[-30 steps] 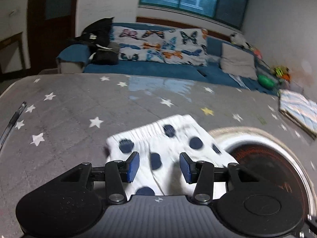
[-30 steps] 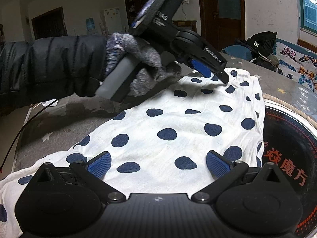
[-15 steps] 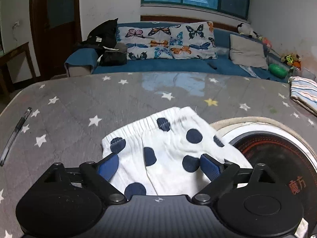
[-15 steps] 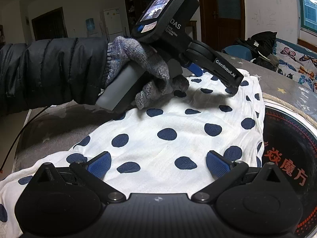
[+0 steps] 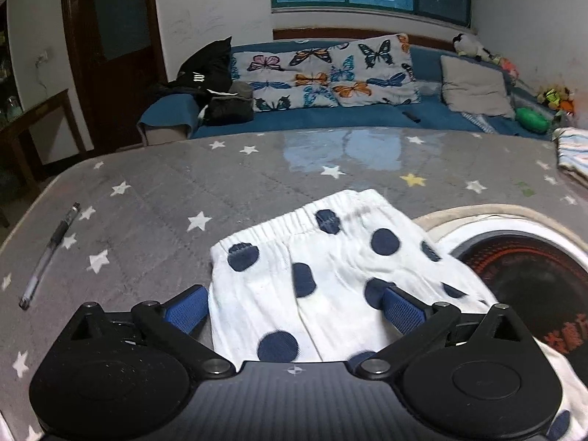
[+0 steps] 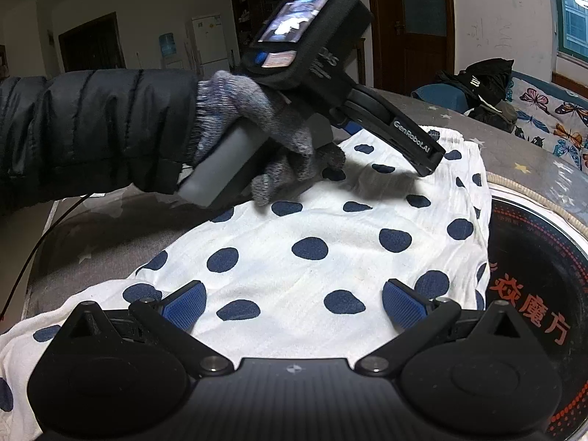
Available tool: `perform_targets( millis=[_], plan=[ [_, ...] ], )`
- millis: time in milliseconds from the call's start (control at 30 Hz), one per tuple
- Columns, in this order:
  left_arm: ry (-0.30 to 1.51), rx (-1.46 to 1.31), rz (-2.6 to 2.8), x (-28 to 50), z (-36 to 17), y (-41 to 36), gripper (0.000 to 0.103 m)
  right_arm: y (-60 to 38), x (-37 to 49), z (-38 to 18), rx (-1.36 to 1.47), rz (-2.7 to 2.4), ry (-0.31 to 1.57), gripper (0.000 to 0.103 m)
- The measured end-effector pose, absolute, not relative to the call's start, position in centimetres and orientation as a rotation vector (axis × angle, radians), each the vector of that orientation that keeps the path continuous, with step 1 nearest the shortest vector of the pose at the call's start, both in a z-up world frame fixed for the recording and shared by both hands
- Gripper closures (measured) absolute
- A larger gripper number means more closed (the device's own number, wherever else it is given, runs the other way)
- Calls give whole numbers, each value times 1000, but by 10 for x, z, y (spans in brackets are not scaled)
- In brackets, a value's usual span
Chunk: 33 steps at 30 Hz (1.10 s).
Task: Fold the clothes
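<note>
Two grippers over white navy-dotted cotton pants lying flat on grey star-print table cover. Left gripper jaws opening, wide, cloth between, unpinched. Right gripper jaws wide, nothing gripped. Beside pants: round black induction cooker. Farther: clear pen, blue sofa.

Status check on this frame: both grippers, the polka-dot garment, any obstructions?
Left gripper jaws opening, nothing pinched. Right gripper open over polka-dot garment, flat, waistband far. Round cooktop under its edge.
</note>
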<state>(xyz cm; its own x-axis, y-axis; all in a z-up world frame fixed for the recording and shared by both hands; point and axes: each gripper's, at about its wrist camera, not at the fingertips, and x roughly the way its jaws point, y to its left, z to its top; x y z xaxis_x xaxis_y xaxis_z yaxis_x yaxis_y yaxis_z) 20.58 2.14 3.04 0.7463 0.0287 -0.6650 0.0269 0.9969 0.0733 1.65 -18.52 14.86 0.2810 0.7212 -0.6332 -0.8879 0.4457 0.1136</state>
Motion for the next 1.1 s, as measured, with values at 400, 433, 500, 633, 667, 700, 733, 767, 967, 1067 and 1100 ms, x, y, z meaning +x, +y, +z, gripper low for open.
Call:
perform_targets(
  millis=[400, 433, 500, 633, 667, 700, 733, 767, 967, 1067, 1100],
  plan=[
    [728, 92, 54, 233, 33, 18, 0, -186, 16, 148, -284, 1097, 680, 0],
    [733, 83, 58, 234, 33, 19, 0, -186, 16, 148, -285, 1097, 679, 0],
    [729, 64, 65, 230, 36, 21, 0, -185, 16, 148, -289, 1096, 679, 0],
    [721, 79, 66, 215, 41, 21, 0, -183, 14, 148, -306, 1090, 675, 0],
    [721, 81, 67, 211, 42, 22, 0, -183, 13, 148, -313, 1087, 673, 0],
    [724, 78, 69, 206, 44, 22, 0, -182, 12, 148, -318, 1085, 671, 0],
    [723, 76, 72, 200, 45, 22, 0, -182, 12, 148, -318, 1085, 671, 0],
    [722, 76, 72, 195, 47, 22, 0, -182, 12, 148, -317, 1085, 672, 0],
    [712, 69, 71, 164, 60, 22, 0, -181, 12, 148, -321, 1084, 671, 0],
    [686, 43, 68, 144, 69, 21, 0, -181, 11, 148, -324, 1083, 670, 0],
    [675, 33, 68, 136, 73, 21, 0, -181, 11, 148, -327, 1082, 670, 0]
  ],
)
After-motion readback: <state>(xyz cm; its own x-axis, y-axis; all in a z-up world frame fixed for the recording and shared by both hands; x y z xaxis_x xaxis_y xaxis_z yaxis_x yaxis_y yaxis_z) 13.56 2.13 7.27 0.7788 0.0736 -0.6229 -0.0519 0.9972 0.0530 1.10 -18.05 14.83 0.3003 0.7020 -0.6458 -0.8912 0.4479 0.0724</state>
